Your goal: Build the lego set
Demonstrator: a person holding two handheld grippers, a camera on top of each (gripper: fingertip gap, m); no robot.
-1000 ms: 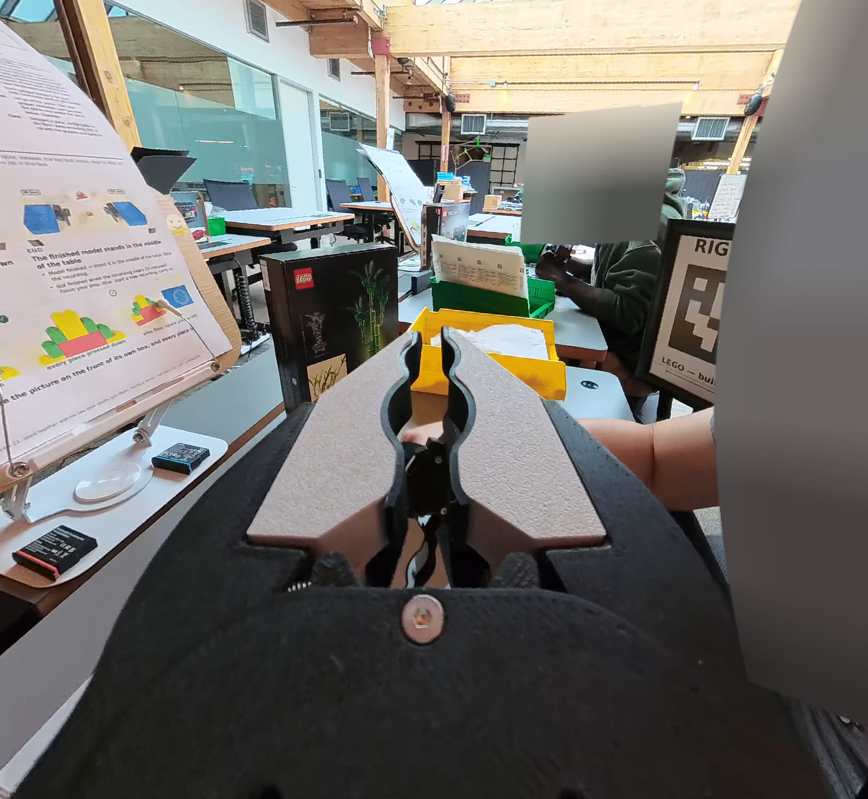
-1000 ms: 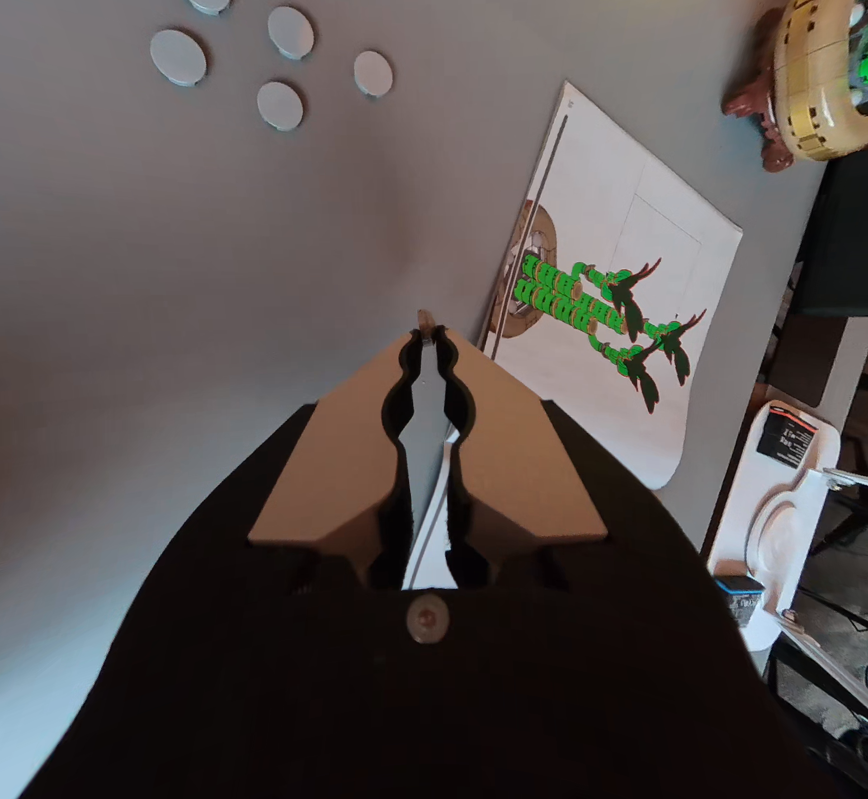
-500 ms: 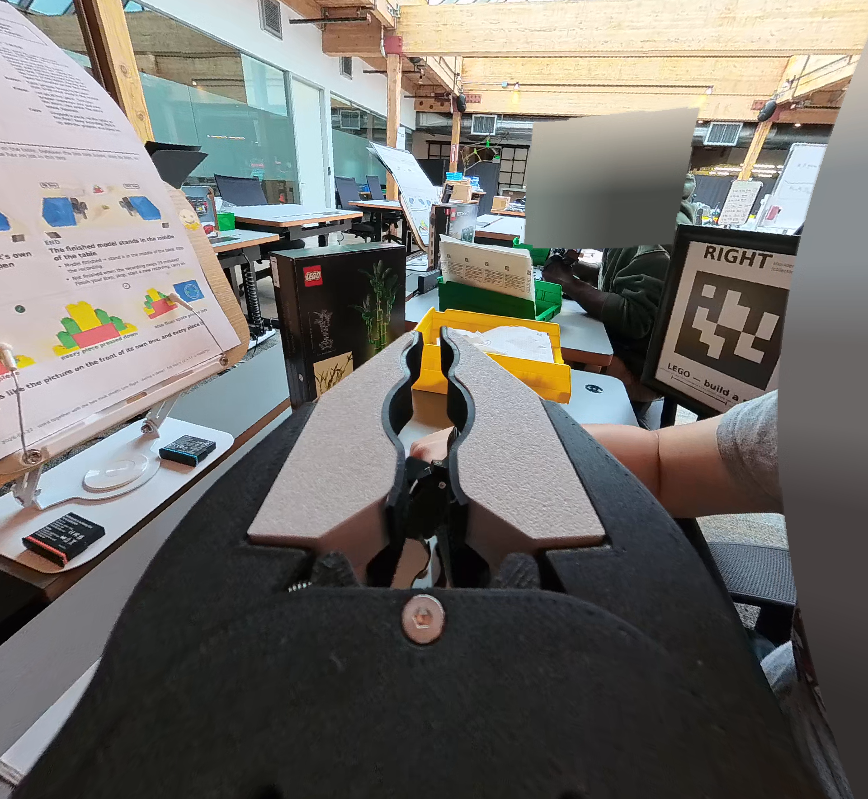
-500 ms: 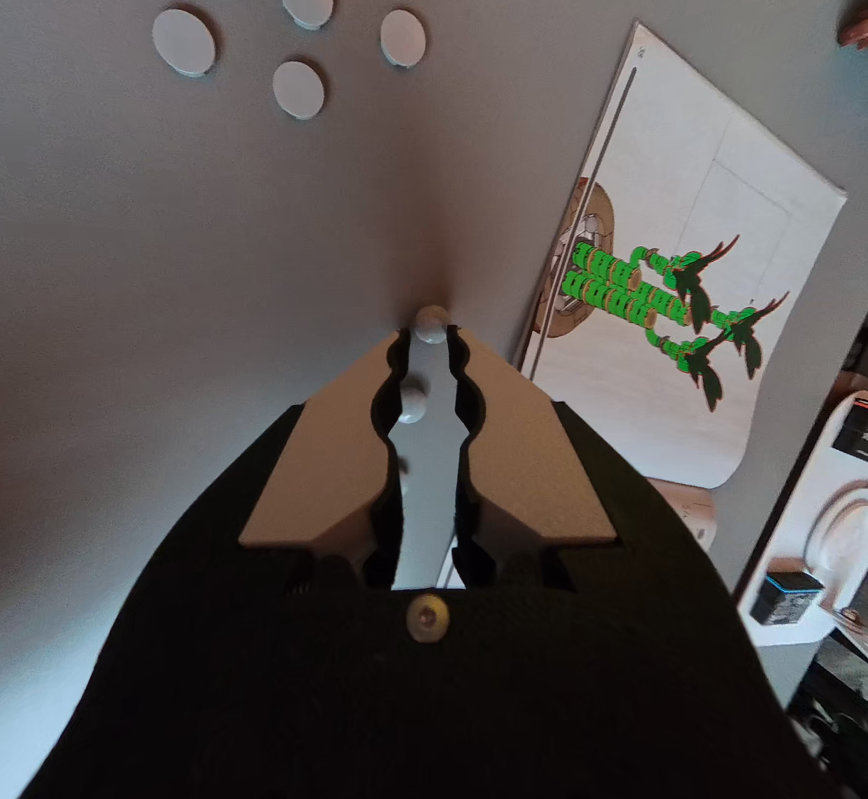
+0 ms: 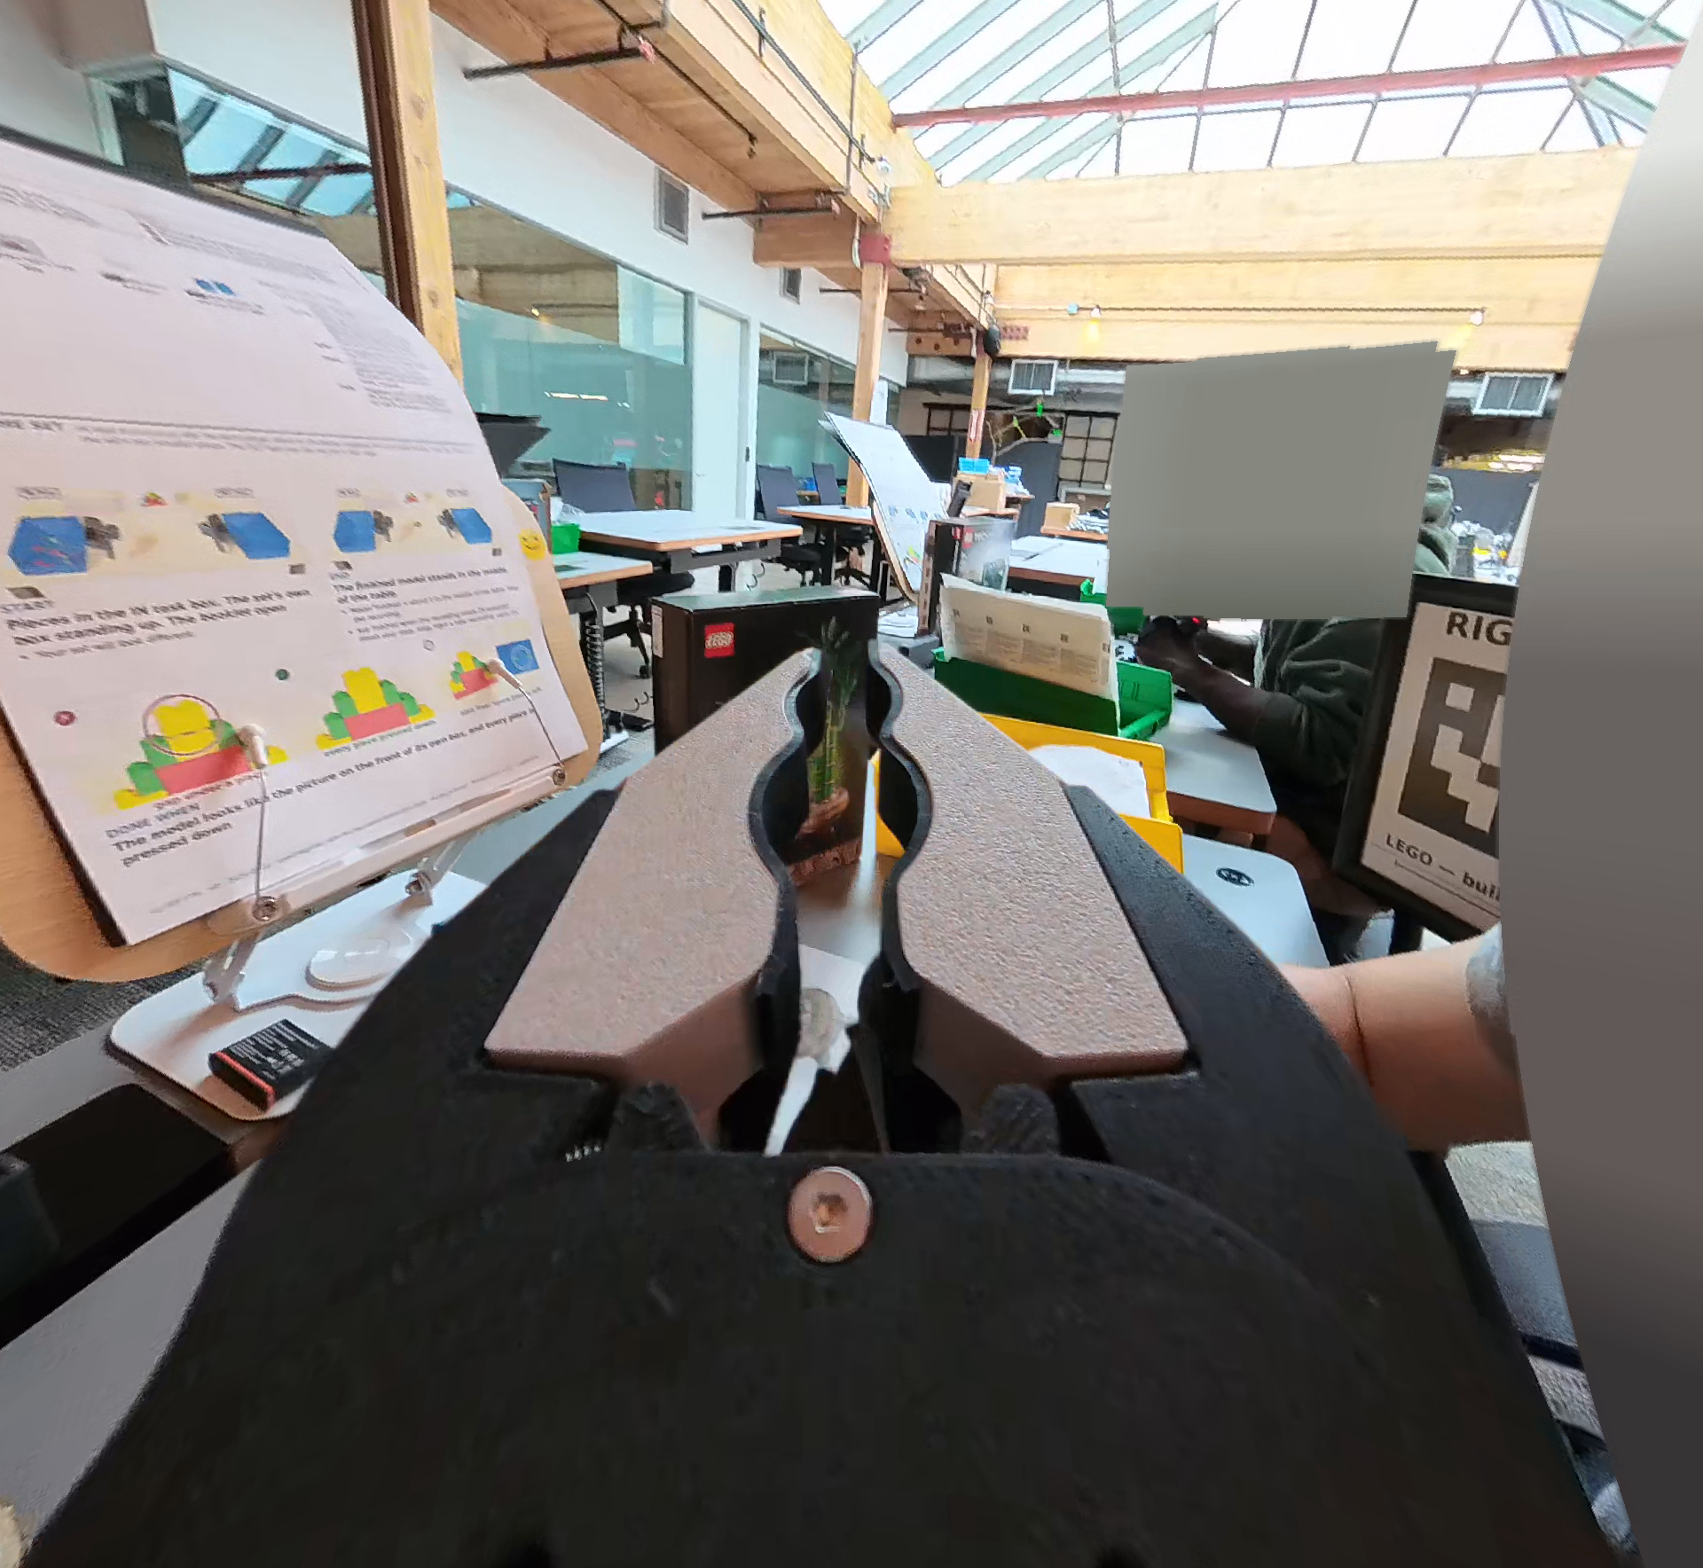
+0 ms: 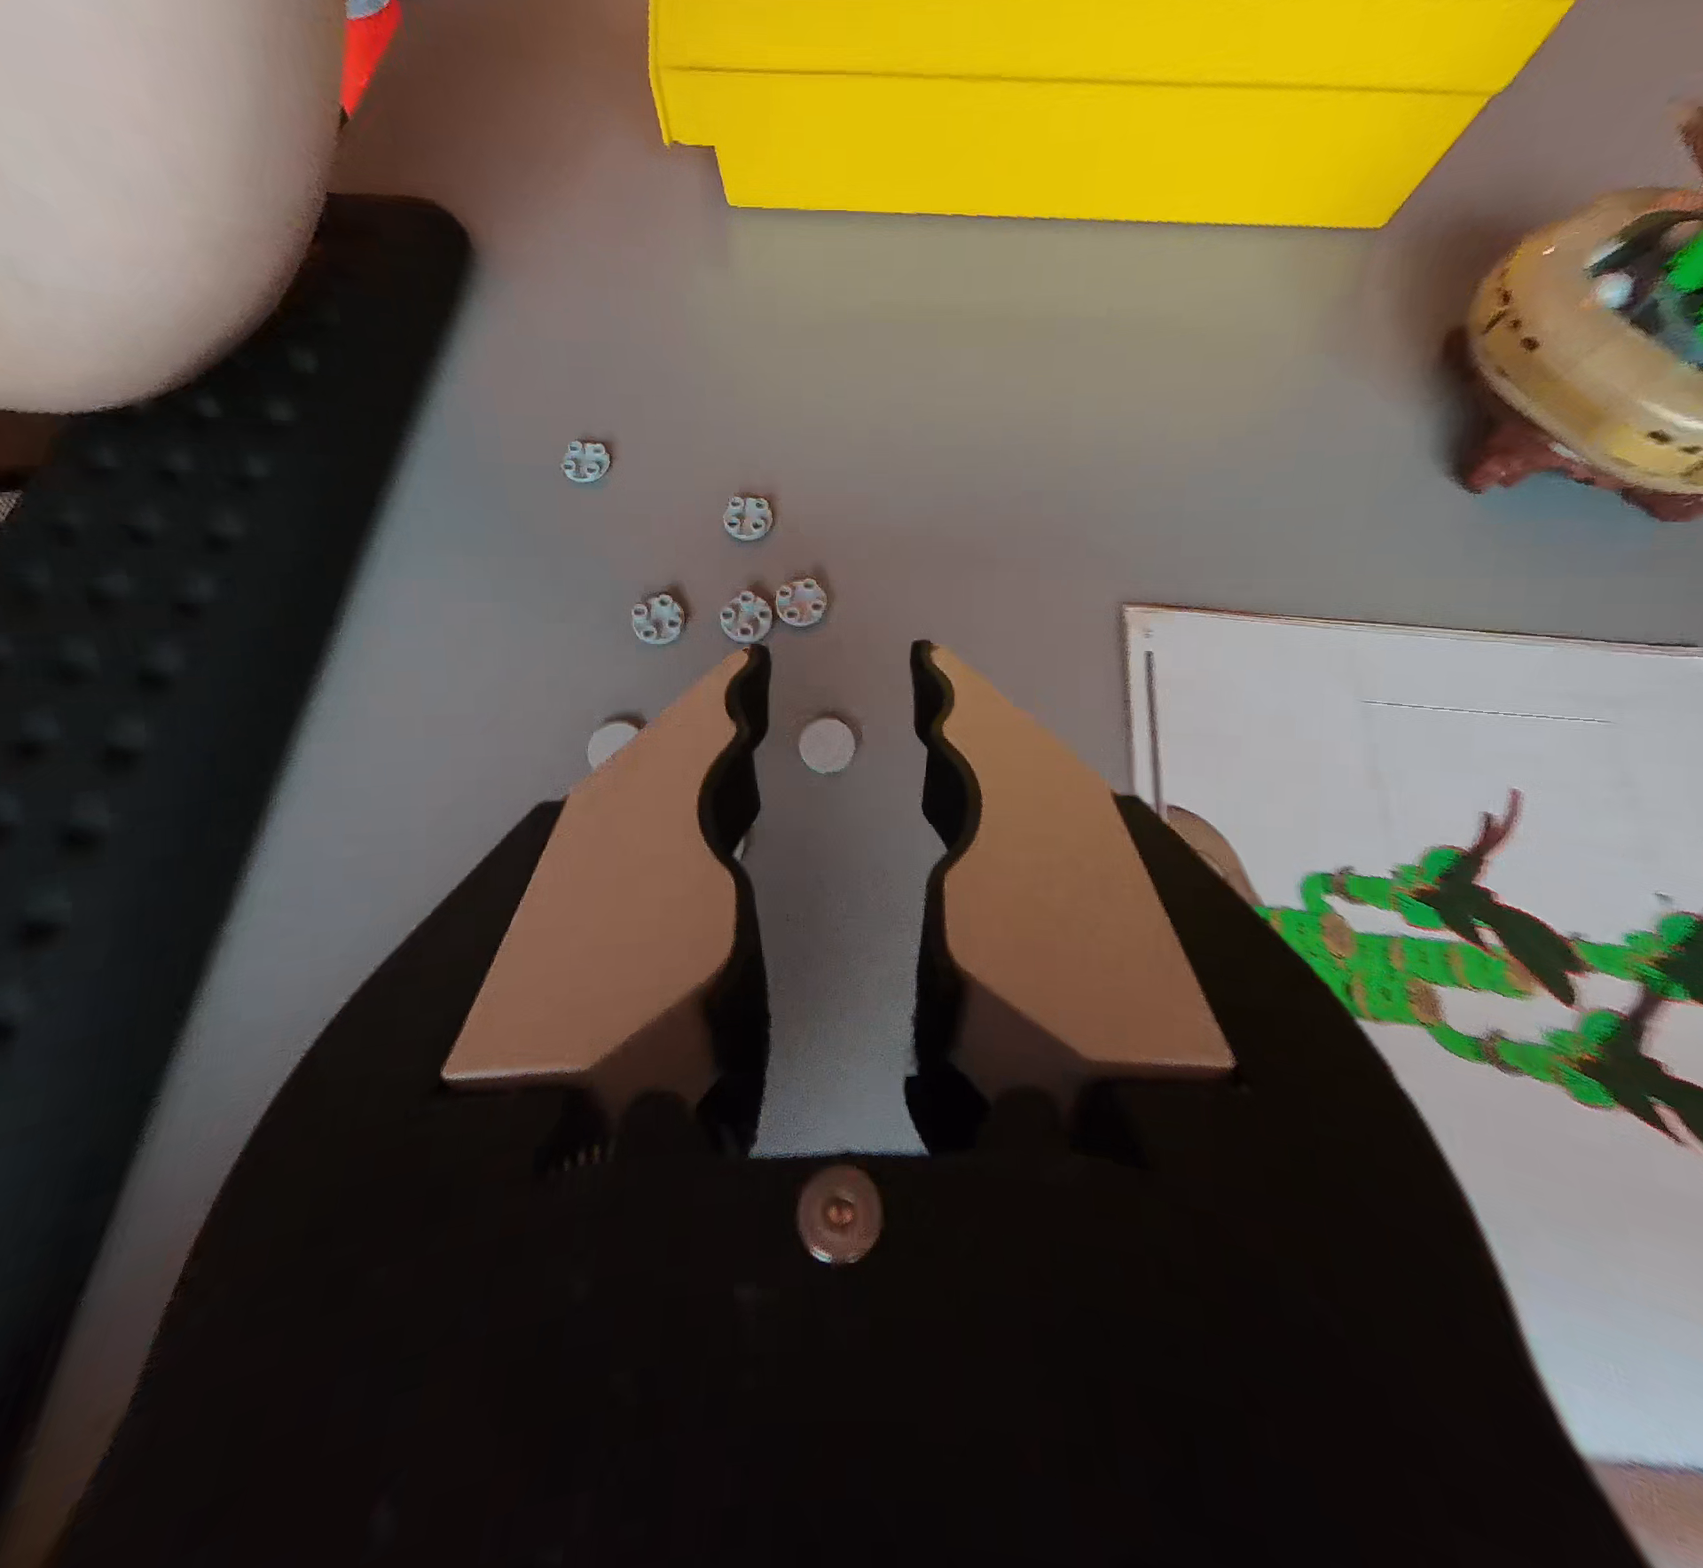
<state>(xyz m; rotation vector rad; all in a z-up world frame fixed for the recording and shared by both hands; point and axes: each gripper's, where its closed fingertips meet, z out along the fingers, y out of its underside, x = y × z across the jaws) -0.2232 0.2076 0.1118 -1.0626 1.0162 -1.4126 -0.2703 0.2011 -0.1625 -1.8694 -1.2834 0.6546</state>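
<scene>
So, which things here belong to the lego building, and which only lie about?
For the job:
- round grey pieces
- partly built pot
- open instruction booklet
- yellow bin
- set box

Lying about:
- black studded mat
- small black battery
- green bin

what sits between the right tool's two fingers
In the right wrist view, one smooth round grey tile lies on the grey table between the open right tool fingers, untouched.

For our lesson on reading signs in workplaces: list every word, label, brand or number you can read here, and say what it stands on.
I don't quote writing, but these things carry it:
Printed sheet on the wooden stand, left: text and coloured pictures.
Black box: red logo.
Framed sign, right: lettering and a square marker.
Paper in the green bin: too small to read.
Booklet on the table: blurred.
</scene>
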